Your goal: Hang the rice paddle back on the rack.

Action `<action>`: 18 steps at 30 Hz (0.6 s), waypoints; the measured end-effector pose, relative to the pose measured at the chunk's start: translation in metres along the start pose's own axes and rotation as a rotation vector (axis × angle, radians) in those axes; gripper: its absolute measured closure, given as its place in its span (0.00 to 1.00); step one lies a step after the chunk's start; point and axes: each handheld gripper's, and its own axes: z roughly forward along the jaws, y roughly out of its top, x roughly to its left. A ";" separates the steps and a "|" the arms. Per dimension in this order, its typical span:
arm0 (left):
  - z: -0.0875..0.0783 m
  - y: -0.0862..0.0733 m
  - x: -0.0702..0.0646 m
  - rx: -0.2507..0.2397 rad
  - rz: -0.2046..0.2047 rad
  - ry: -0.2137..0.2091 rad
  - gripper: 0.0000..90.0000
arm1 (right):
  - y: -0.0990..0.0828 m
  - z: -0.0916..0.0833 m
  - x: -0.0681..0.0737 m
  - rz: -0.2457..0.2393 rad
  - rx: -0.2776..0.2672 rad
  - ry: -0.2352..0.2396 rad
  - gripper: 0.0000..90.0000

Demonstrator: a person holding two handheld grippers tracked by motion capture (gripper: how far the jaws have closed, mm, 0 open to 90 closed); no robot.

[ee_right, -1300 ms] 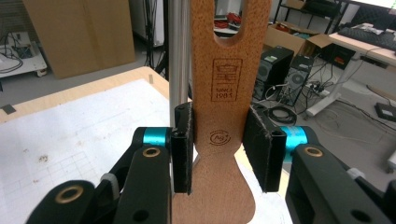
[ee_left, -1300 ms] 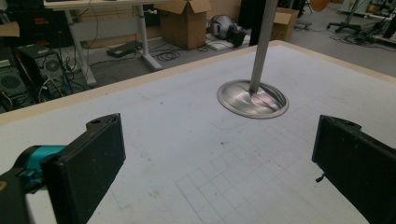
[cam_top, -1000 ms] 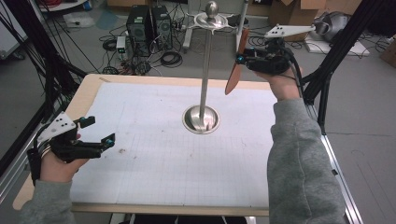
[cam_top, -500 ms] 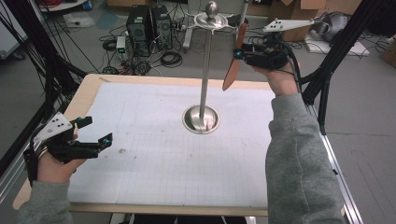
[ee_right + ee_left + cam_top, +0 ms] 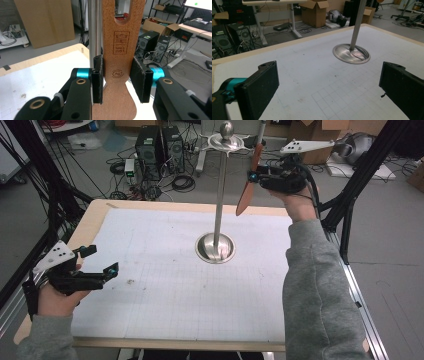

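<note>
Wooden spatula (image 5: 248, 182), slotted at its upper end, is held upright and slightly tilted in the right gripper (image 5: 255, 177), whose jaws are closed partway with both pads pressed against its flat sides. It hangs in the air at about one o'clock from the steel stand (image 5: 216, 246), just beside the pole near its top. At eight o'clock, near the table (image 5: 95, 217) edge, the left gripper (image 5: 102, 262) hovers with jaws wide apart and nothing between them.

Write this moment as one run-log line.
right gripper: shut on wooden spatula | beside metal stand pole | left gripper: open, over table
</note>
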 end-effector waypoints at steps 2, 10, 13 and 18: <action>0.000 0.000 0.000 0.000 0.000 0.001 0.03 | 0.000 0.000 0.000 -0.001 -0.001 0.000 0.72; 0.000 0.000 0.000 0.001 -0.002 0.001 0.03 | 0.001 0.001 0.001 0.000 -0.007 0.005 0.72; 0.000 0.000 0.000 0.000 0.000 -0.003 0.03 | 0.001 0.001 0.001 -0.004 -0.011 0.005 0.72; 0.000 0.001 -0.001 -0.006 -0.007 -0.016 0.03 | 0.001 0.001 0.002 -0.007 -0.014 0.010 0.72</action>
